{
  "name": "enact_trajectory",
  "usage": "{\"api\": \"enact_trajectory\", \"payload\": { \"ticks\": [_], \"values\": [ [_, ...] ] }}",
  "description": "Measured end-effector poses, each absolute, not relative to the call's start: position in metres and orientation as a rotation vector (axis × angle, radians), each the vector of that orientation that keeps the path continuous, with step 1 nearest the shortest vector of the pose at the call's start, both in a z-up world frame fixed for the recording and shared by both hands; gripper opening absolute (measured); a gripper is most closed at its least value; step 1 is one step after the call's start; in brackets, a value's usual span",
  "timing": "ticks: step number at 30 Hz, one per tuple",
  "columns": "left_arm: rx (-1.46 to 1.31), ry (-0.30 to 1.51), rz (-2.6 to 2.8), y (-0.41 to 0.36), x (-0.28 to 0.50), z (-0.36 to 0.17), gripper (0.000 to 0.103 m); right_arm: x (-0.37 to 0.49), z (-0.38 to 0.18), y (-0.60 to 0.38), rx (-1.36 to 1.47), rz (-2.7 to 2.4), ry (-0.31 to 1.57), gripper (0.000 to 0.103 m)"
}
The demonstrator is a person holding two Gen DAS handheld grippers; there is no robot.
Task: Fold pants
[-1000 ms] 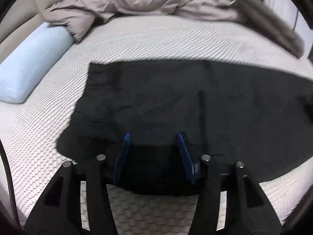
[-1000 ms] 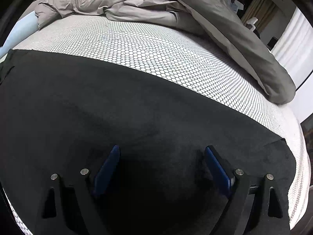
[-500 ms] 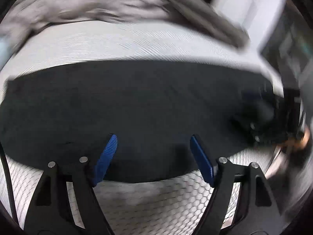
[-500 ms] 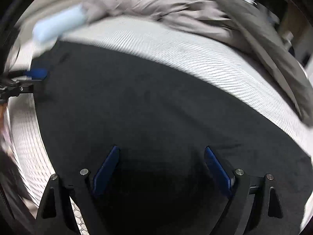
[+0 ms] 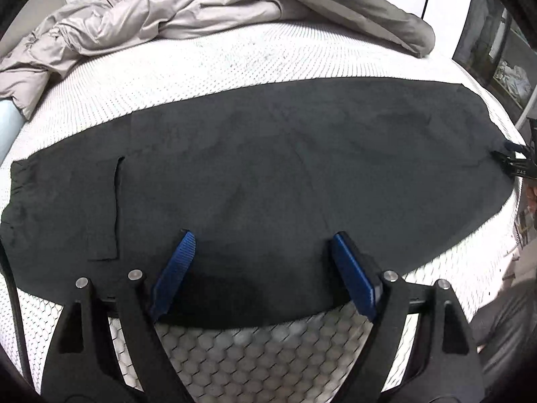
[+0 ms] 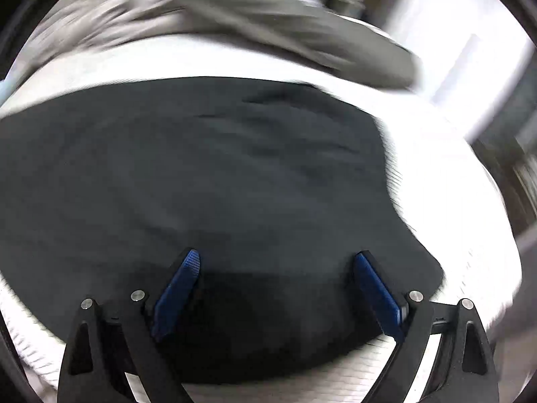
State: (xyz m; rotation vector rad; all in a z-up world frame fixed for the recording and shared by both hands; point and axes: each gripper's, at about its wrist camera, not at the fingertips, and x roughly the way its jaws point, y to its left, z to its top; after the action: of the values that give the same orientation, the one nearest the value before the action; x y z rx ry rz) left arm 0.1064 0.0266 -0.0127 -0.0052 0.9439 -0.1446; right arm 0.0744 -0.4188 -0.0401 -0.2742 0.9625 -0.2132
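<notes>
- The black pants (image 5: 268,174) lie spread flat across the bed (image 5: 235,57), a grey duvet (image 5: 174,10) bunched behind them.
- The left gripper (image 5: 261,245) hovers over the near edge, its jaws opening, with nothing pinched between them.
- The right gripper (image 6: 275,262) hovers above the pants in a blurred view, jaws wide apart and empty.

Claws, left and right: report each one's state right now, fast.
Left claw: jaws opening, pads apart over the black pants, gripping nothing.
Right claw: open, pads apart above the pants, holding nothing.
</notes>
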Motion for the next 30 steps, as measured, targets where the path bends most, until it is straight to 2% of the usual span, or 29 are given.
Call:
{"api": "enact_trajectory", "payload": {
  "ticks": [6,10,12,16,20,26,30],
  "values": [
    [0.009,0.911,-0.231,-0.039,0.125,0.001,0.082,0.062,-0.027,-0.406,-0.289,-0.168,0.904,0.094],
    [0.049,0.961,-0.368,-0.091,0.130,-0.011,0.083,0.066,-0.039,-0.378,-0.293,-0.002,0.963,0.094],
    [0.103,0.964,-0.357,-0.102,0.131,-0.017,0.086,0.067,-0.050,-0.373,-0.357,0.003,0.987,0.094],
    [0.068,0.972,-0.374,-0.095,0.133,-0.018,0.087,0.055,-0.042,-0.415,-0.281,-0.123,0.982,0.094],
    [0.069,0.972,-0.359,-0.086,0.136,-0.018,0.088,0.051,-0.041,-0.479,-0.046,-0.295,0.981,0.095],
    [0.043,0.925,-0.339,-0.091,0.134,-0.002,0.088,0.024,-0.017,-0.523,0.408,-0.125,0.884,0.094],
    [0.044,0.935,-0.329,-0.094,0.139,-0.003,0.088,0.028,-0.036,-0.546,0.639,-0.079,0.868,0.094]
  ]
}}
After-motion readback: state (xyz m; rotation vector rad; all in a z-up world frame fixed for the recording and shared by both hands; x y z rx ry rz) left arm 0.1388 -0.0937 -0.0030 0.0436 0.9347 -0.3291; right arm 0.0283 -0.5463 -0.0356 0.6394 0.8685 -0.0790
